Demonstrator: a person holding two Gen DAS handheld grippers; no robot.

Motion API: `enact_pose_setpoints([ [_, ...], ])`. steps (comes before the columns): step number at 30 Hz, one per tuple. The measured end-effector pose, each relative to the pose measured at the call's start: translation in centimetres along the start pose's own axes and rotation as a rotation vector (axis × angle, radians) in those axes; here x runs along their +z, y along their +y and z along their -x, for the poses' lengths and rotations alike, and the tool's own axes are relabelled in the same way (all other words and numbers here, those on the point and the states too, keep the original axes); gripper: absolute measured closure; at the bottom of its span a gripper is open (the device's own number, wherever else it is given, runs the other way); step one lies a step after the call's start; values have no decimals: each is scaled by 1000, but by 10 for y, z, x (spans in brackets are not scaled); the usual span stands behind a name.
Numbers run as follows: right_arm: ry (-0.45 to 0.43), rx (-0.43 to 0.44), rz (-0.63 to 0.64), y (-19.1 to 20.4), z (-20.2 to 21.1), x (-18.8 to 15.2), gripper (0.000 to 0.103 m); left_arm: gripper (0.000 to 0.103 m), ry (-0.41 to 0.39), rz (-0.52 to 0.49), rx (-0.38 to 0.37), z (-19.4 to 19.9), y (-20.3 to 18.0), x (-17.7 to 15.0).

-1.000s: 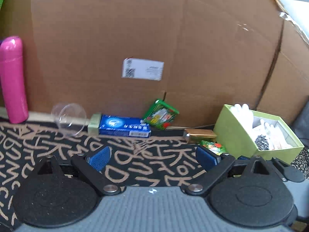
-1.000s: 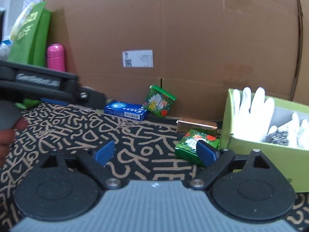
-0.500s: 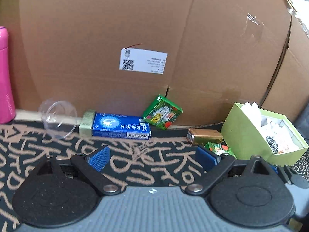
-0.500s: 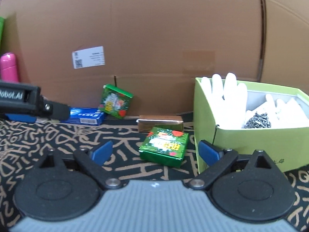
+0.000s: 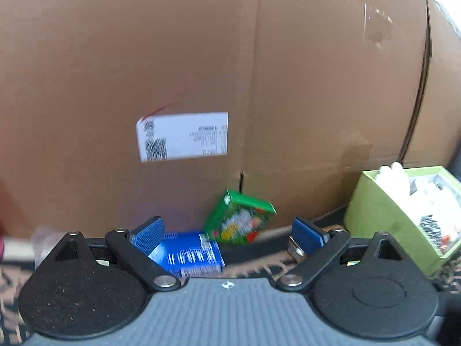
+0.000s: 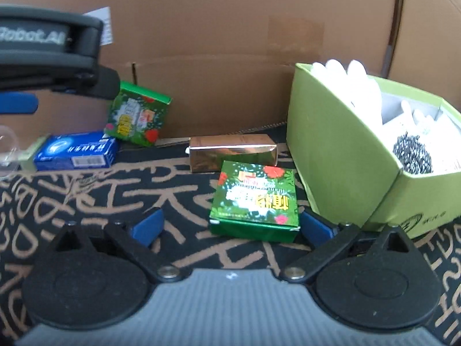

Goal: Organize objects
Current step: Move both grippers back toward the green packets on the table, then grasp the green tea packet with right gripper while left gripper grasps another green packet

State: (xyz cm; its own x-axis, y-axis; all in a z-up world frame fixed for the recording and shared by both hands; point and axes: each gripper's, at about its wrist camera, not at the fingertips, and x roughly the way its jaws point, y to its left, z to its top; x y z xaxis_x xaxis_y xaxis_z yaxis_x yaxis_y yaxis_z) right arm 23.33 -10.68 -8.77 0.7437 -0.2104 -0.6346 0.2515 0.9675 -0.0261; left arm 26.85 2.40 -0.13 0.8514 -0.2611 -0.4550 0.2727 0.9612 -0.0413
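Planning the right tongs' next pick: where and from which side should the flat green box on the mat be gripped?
Grip the flat green box across its two side edges, approaching from the near side. It lies flat, label up, directly ahead between the open right tongs.

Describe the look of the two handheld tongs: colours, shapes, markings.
Both look alike: the right tongs and left tongs have blue textured pads on black linkage bars with silver pivot screws, two round black discs, and a ribbed grey body. In the right wrist view, the left unit's dark grey side carries white lettering, partly cut off.
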Motion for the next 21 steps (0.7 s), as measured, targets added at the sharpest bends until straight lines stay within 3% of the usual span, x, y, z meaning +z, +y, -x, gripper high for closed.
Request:
enact_pose_setpoints([
  [7, 12, 3, -41, 5, -15, 8, 0, 5, 13, -84, -63, -47, -2, 7],
  [8, 12, 17, -33, 6, -16, 9, 1, 0, 27, -93, -69, -53, -3, 6],
  [11, -6, 60, -3, 10, -15, 9, 22, 0, 11, -96, -67, -56, -7, 3],
  [12, -15, 76, 9, 11, -15, 9, 36, 0, 8, -99, -79, -56, -7, 1],
  [13, -24, 88, 25, 12, -14, 10, 41, 14, 17, -102, -114, -56, -6, -1],
  [14, -29, 107, 44, 13, -14, 9, 41, 41, 40, -108, -150, -58, -5, -2],
  [17, -34, 170, 96, 18, -10, 6, 41, 69, 101, -124, -179, -64, -5, -8],
  [19, -30, 220, 122, 18, -5, 1, 41, 78, 145, -113, -218, -65, -4, -15],
  [21, -26, 268, 152, 15, 4, -6, 41, 81, 164, -117, -247, -60, -6, -24],
])
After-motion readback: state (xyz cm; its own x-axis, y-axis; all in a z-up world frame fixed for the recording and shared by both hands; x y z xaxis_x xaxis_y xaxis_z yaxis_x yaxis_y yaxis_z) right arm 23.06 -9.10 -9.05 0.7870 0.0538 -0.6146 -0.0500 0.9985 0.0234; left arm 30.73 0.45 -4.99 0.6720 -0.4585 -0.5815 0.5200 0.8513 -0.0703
